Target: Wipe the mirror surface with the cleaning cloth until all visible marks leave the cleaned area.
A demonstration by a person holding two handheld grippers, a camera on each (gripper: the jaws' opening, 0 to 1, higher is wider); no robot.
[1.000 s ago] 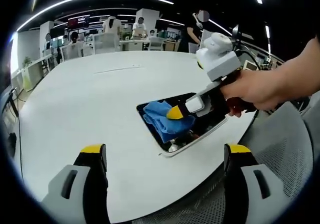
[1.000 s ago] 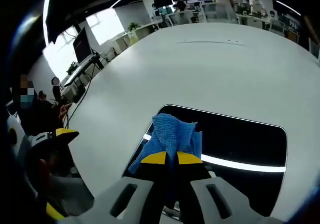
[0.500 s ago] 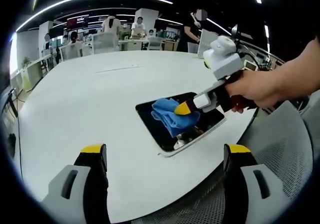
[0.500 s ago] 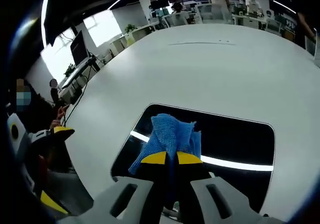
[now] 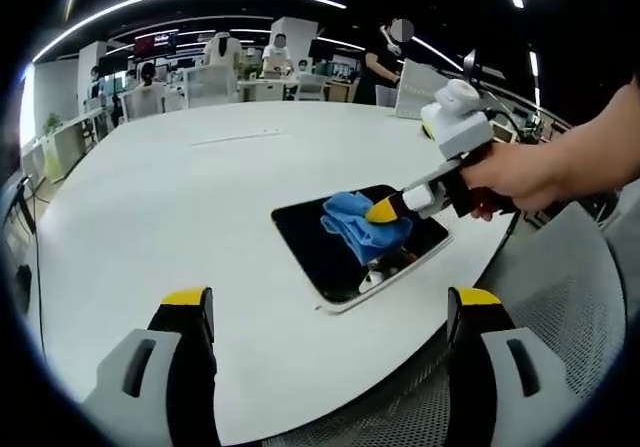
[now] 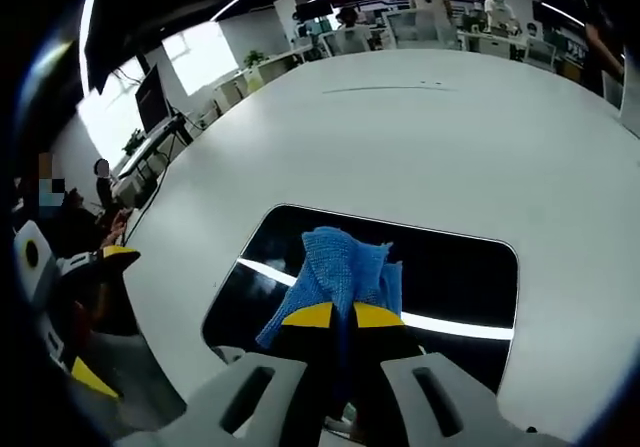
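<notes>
Blue cleaning cloth [image 5: 358,224] lies bunched on the dark mirror [image 5: 312,244] on the white counter [image 5: 180,197] in the left gripper view, clamped by the right gripper [image 5: 384,208]; the left gripper [image 5: 330,312] hangs spread and empty, well short of it. In the right gripper view, the right gripper [image 6: 335,315] pinches the cloth [image 6: 338,272] against the mirror [image 6: 455,282].

Blue cloth [image 6: 340,272] — dark mirror [image 6: 455,272], white table [image 6: 400,137]; tongs [image 6: 335,315] tipped yellow.
</notes>
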